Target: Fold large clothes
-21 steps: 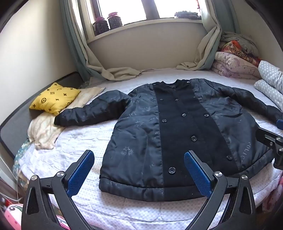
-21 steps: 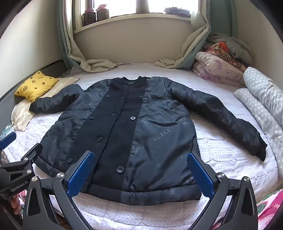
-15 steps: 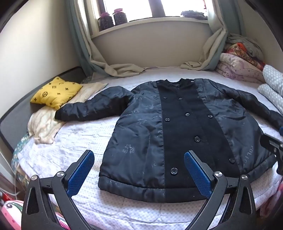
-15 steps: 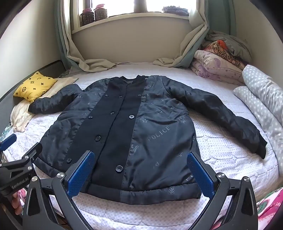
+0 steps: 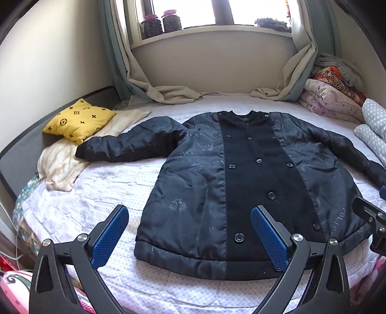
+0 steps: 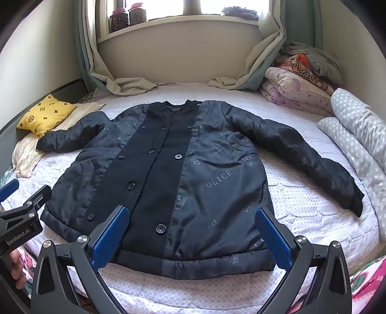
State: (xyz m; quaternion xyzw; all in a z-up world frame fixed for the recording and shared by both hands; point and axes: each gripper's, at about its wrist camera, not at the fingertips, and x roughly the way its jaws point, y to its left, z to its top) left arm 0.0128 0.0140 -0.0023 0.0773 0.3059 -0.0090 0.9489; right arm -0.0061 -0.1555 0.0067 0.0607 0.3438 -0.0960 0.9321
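Note:
A dark navy padded jacket (image 5: 241, 174) (image 6: 193, 174) lies flat and face up on the bed, buttoned, both sleeves spread out to the sides, collar toward the window. My left gripper (image 5: 189, 231) hovers open above the hem's left half, blue pads wide apart, nothing between them. Over the hem's right half my right gripper (image 6: 191, 234) is open too and holds nothing. Each gripper shows at the edge of the other's view: the right one (image 5: 369, 217) and the left one (image 6: 21, 215), with a person's fingers below it.
The bed has a white quilted cover (image 5: 101, 200) (image 6: 301, 205). A yellow patterned cushion (image 5: 77, 119) on a cream blanket lies far left. Folded quilts (image 6: 296, 84) and a dotted grey roll (image 6: 357, 130) are stacked far right. Curtains drape below the windowsill with jars (image 5: 161, 23).
Both views have tilted slightly, so the jacket sits a bit lower and closer in frame. The jacket itself has not moved and both grippers stay wide open.

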